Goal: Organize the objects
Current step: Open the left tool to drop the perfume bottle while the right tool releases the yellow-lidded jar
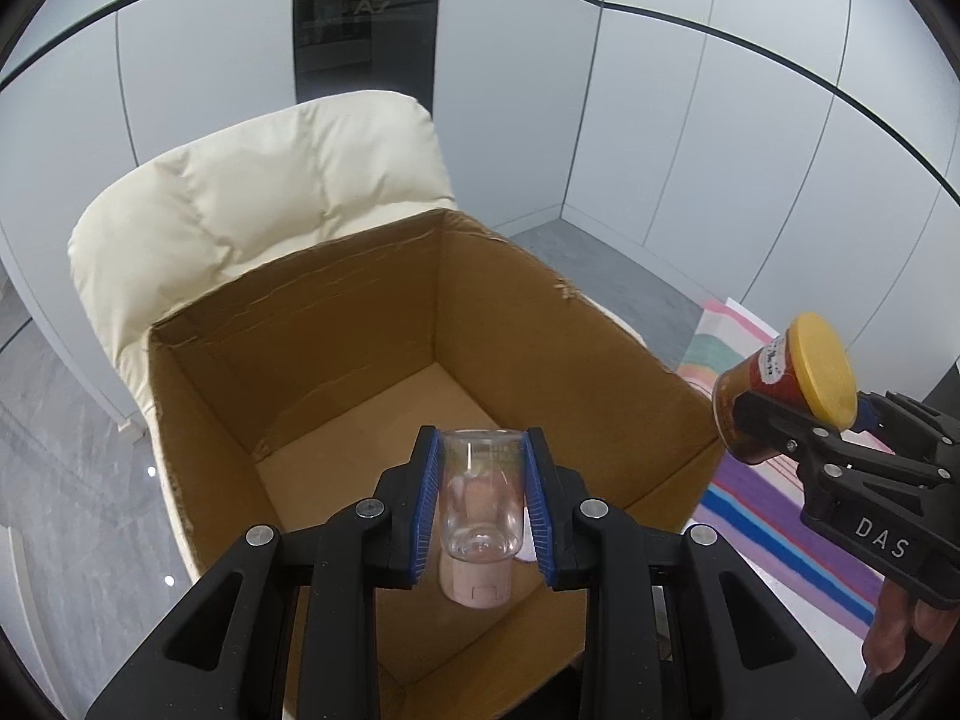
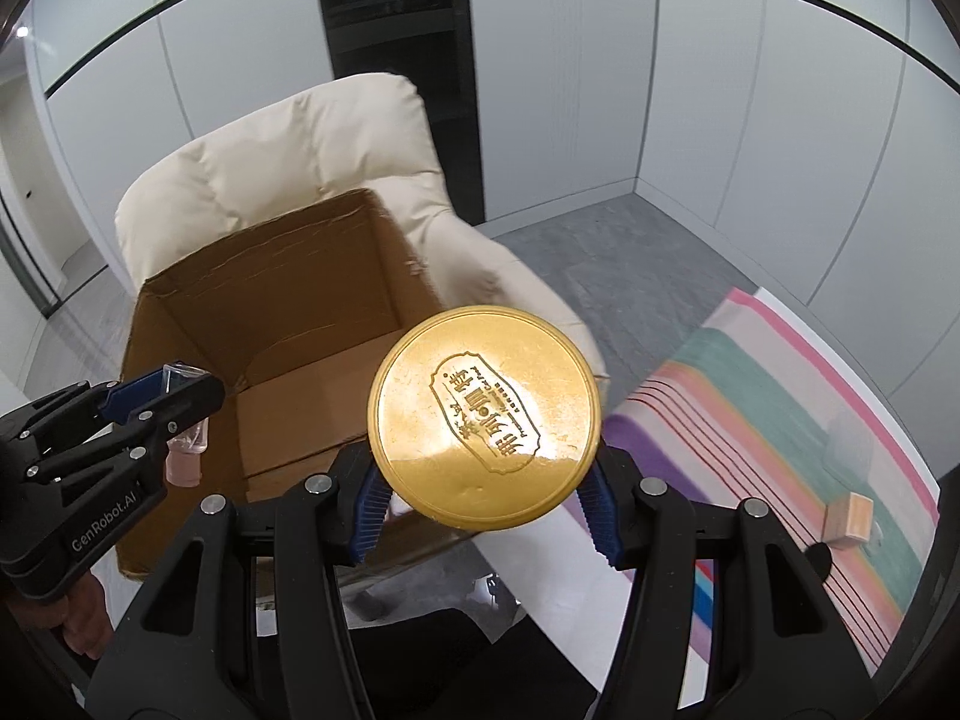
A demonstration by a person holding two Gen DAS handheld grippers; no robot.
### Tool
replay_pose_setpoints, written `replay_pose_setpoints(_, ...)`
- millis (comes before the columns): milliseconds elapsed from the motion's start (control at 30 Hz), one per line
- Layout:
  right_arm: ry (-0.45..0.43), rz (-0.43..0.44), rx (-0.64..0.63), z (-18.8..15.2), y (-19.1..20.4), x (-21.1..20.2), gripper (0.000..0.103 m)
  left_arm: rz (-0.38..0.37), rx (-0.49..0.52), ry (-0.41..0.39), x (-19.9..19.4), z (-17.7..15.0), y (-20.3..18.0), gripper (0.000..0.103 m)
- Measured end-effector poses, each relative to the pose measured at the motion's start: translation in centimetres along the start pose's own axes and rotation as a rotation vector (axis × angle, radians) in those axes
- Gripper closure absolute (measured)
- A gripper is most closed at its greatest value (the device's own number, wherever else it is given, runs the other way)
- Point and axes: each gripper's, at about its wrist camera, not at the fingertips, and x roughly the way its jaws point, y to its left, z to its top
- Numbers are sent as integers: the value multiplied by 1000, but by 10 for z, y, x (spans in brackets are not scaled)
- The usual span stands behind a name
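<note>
My left gripper is shut on a small clear bottle with a pale pink cap, held above the open cardboard box. From the right wrist view the same left gripper and clear bottle hang over the box's left edge. My right gripper is shut on a brown jar with a gold lid; the lid faces the camera and hides the jar body. In the left wrist view the jar and right gripper sit just outside the box's right wall.
The box rests on a cream padded armchair. To the right a striped cloth covers a surface and carries a small wooden block. Grey floor and white wall panels lie behind.
</note>
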Motion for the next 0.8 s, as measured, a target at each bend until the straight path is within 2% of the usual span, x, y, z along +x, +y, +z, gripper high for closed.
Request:
replay_pose_setpoints(267,18,34,-51,3,29,15,46,24,-30,8,-4,-6,20,74)
replay_pose_setpoints(367,26,42,-57,4,35,20,46,32,-32,4,-6,-8,24,67)
replay_pose_setpoints(467,24,47,-52,6,39,23,46,39,-48,-8,-8,-9,31,56)
replay_pose_setpoints(533,26,51,-55,7,42,25,46,45,-58,-11,-9,-10,35,44)
replay_pose_setpoints(633,22,51,-61,7,46,28,45,70,-66,-29,-12,-9,39,34)
replay_pose_setpoints(733,11,45,-60,8,48,28,31,93,-65,-35,-11,-7,40,27)
replay_pose_setpoints(800,3,36,-59,8,47,26,28,108,-69,-37,-10,-7,42,26)
